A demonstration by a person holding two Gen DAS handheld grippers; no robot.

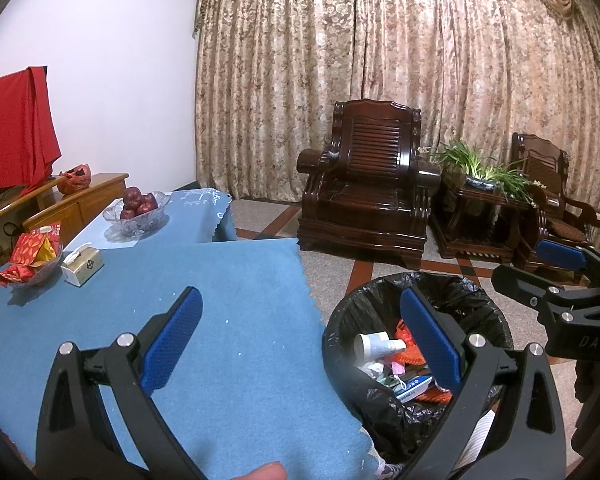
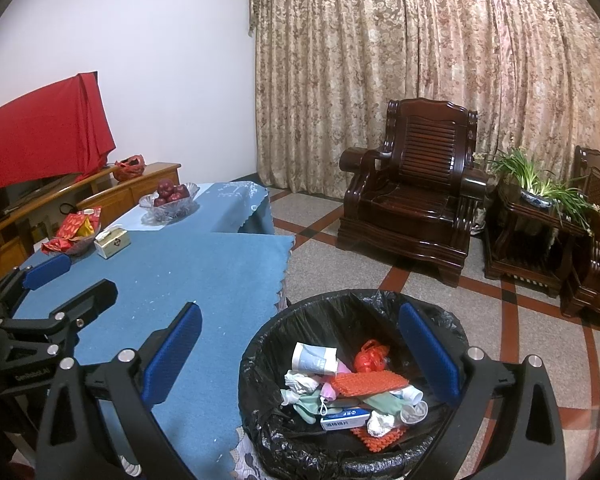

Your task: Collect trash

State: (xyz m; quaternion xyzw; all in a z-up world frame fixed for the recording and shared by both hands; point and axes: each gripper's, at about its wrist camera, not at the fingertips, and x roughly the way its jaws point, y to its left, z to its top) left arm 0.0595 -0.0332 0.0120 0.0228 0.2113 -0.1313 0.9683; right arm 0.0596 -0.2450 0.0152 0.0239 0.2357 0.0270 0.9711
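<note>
Both claws, the left gripper [image 1: 300, 344] and right gripper [image 2: 300, 356], are wide apart and hold nothing; we scan the table [image 2: 204, 280] edges for trash, then the bin [image 2: 284, 436]

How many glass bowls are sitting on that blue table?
2: a fruit bowl holding red apples at the table's far end, and a snack bowl with red packets by the left edge, beside the tissue box.

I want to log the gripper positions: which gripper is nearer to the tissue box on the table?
Left. The left gripper hangs over the blue table, short of the tissue box. The right gripper sits farther back, at the trash bin.
</note>
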